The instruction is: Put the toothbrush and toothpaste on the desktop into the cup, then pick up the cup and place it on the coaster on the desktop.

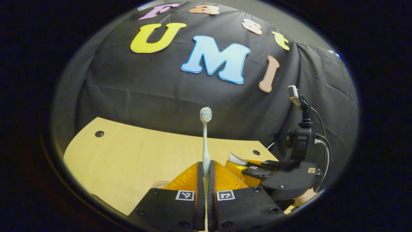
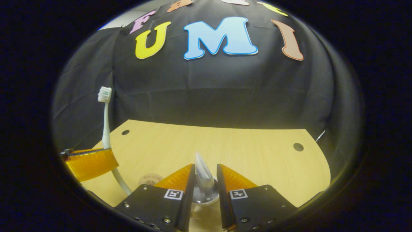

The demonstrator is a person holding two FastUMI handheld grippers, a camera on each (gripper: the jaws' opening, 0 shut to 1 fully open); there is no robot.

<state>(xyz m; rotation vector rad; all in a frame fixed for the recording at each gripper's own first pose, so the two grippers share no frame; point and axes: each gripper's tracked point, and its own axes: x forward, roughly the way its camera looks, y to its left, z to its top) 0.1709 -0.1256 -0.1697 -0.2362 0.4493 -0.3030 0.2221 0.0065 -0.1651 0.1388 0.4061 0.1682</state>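
Left tool (image 1: 206,175) grips the toothbrush (image 1: 205,135) upright above the table (image 1: 135,154). Right tool (image 2: 206,175) clamps the toothpaste (image 2: 203,175). Neither is cupped yet; a coaster (image 2: 151,178) apparently lies bare.

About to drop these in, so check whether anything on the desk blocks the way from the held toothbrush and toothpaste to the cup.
I cannot tell: the cup's place is unclear. The toothbrush is upright in the left gripper, the toothpaste in the right gripper. The desktop ahead looks bare.
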